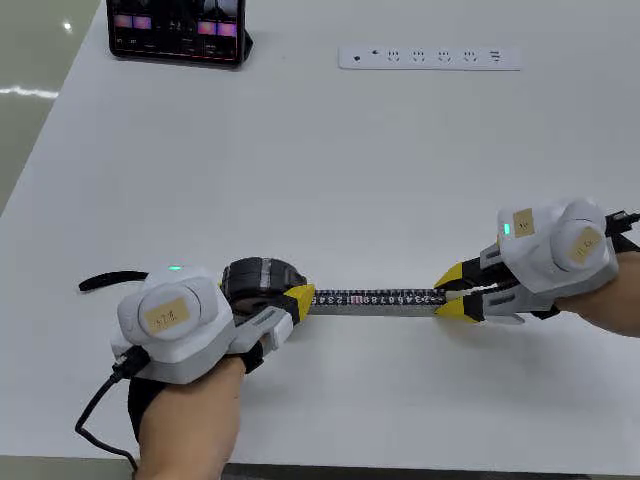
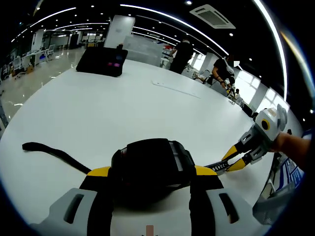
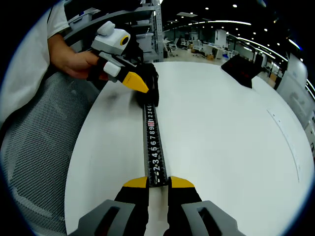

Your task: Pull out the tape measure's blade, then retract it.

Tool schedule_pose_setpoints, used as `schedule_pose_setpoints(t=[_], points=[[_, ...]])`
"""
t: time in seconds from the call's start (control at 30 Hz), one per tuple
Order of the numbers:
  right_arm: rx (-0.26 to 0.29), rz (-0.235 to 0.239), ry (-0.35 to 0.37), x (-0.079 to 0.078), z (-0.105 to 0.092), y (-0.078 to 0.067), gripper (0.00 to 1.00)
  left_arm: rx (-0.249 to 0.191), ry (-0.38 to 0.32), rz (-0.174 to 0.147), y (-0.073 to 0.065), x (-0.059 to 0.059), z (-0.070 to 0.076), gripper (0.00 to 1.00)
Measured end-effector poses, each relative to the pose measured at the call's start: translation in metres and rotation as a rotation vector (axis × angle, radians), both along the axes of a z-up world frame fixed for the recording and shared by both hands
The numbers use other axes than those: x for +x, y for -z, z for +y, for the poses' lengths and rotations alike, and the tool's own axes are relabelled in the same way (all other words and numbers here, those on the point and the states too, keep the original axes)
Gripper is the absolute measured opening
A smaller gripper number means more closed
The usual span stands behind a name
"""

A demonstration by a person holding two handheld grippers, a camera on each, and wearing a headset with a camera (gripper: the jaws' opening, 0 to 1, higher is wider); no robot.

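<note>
We see the left gripper [image 2: 152, 172] clamped around the black, ribbed tape measure case [image 1: 262, 280], its yellow-tipped jaws pressed against either side of the case, which sits on the white tabletop [image 1: 350, 160] near the front edge. The grey metal blade [image 1: 375, 298], printed with black numbers, runs straight out of the case to the right; we cannot tell whether it touches the tabletop. The right gripper [image 1: 450, 292] pinches the far end of the blade, its jaws closed on it from both sides. In the right gripper view the blade's tip disappears between the two yellow tips. The two grippers are well apart, with the drawn-out length of blade between them. A black wrist strap [image 1: 110, 281] trails from the case to the left across the tabletop. A black cable [image 1: 100, 405] hangs from the back of the left gripper. Far back on the tabletop stand a black tablet with a lit screen [image 1: 178, 30] and, to its right, a long white power strip [image 1: 430, 57].
</note>
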State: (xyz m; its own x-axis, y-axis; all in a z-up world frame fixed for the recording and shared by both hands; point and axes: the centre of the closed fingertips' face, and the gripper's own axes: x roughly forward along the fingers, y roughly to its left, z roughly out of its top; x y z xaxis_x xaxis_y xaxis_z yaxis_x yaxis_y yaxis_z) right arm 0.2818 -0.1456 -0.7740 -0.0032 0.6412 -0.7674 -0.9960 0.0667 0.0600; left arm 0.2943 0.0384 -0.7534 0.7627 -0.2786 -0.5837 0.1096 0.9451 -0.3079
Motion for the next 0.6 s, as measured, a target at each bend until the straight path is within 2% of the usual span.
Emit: schedule_pose_setpoints(t=[0.6], points=[[0.046,0.005,-0.019,0.001,0.034,0.001,0.10,-0.017,0.005,-0.003,0.000,0.000,0.000,0.58]])
